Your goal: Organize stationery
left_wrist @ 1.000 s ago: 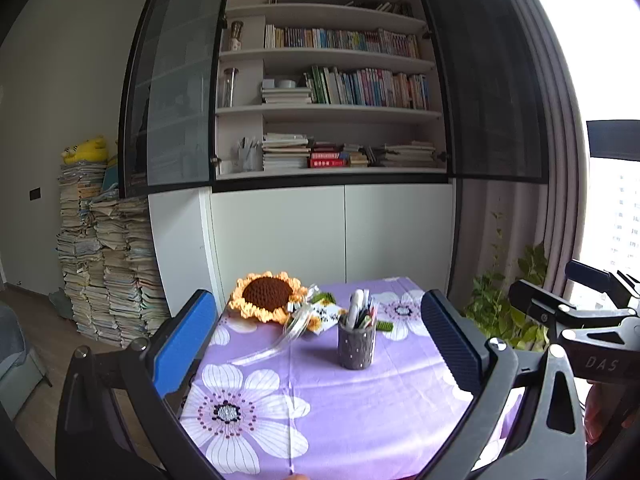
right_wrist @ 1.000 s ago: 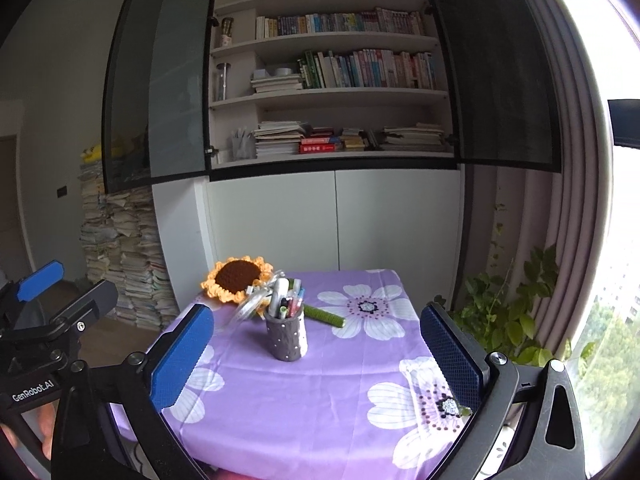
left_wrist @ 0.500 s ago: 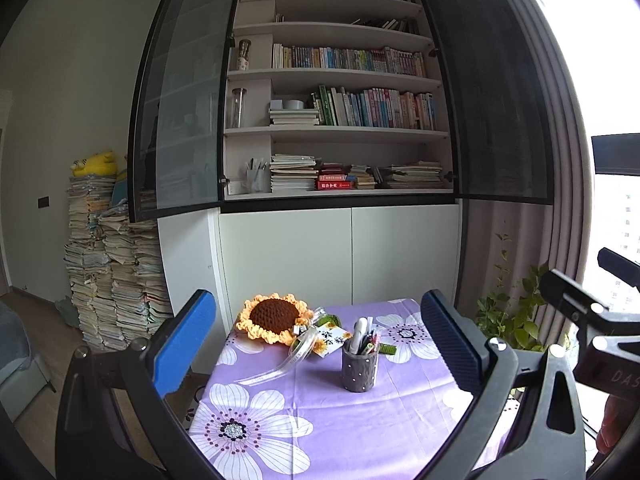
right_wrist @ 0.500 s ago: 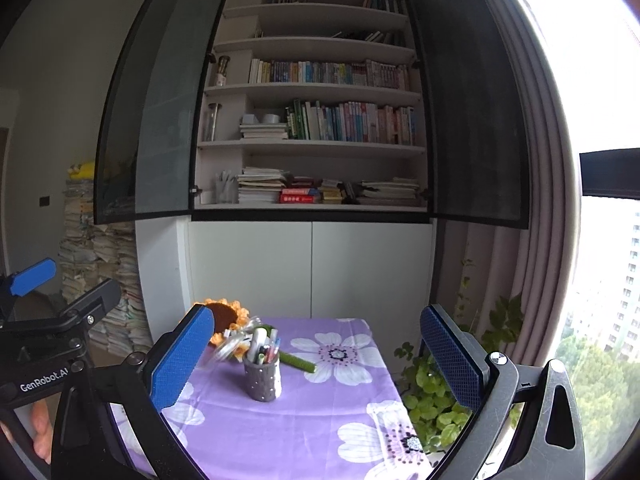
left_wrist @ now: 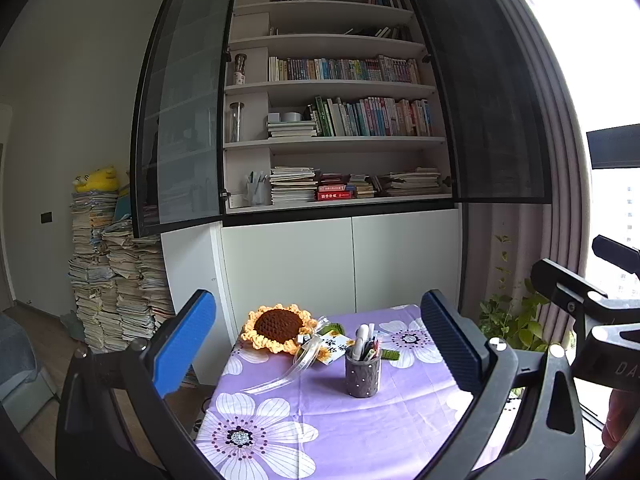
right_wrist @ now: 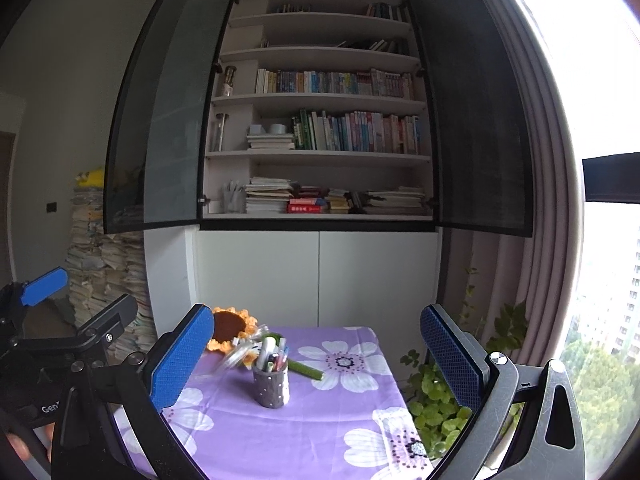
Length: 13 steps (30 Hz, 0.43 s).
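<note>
A grey dotted pen cup [left_wrist: 363,376] full of pens stands on the purple flowered tablecloth [left_wrist: 360,432]; it also shows in the right wrist view [right_wrist: 271,383]. My left gripper [left_wrist: 320,344] is open and empty, held back from the table and well above the cup. My right gripper [right_wrist: 316,356] is open and empty, also back from the table. A crochet sunflower [left_wrist: 278,327] with a ribbon and card lies behind the cup.
An open bookcase [left_wrist: 340,120] with glass doors swung wide stands behind the table. A clear cup of pens [left_wrist: 258,192] sits on its lowest shelf. Stacks of paper [left_wrist: 112,280] stand at the left, a plant [right_wrist: 436,396] and curtain at the right.
Both grippers have pulled back and tilted up; the table and pen cup look smaller and lower, and more of the bookcase shows. Both stay open.
</note>
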Available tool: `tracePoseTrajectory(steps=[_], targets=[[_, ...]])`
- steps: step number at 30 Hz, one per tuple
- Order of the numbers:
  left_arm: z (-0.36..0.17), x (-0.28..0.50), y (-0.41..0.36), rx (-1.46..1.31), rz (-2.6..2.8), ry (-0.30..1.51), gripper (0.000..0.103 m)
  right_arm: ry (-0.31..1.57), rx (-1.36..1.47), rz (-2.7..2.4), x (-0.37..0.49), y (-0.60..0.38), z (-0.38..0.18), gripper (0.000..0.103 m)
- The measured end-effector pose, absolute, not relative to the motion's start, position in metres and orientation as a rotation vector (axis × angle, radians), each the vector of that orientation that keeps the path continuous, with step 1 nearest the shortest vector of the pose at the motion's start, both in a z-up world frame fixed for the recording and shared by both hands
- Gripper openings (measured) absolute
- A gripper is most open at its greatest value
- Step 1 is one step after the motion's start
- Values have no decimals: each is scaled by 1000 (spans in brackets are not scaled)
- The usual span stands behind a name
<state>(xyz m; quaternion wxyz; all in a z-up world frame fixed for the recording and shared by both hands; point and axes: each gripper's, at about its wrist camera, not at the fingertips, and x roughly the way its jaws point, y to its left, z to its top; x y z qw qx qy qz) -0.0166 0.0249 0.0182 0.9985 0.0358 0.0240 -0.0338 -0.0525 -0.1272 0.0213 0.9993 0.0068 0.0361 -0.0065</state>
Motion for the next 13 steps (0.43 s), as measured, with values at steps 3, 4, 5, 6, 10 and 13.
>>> tracePoseTrajectory(steps=[3, 4, 5, 6, 10, 13], targets=[[18, -15, 24, 78, -70, 52, 102, 77, 19, -10, -51, -129, 21, 103], [18, -15, 24, 78, -71, 54, 102, 77, 21, -10, -52, -129, 21, 103], [17, -15, 23, 78, -72, 56, 102, 79, 23, -10, -51, -129, 20, 103], [16, -14, 23, 77, -73, 59, 102, 81, 25, -9, -51, -130, 20, 103], [15, -12, 22, 82, -75, 70, 102, 94, 29, -6, -48, -132, 17, 103], [15, -11, 23, 83, -80, 75, 102, 107, 35, -1, -46, -132, 15, 103]])
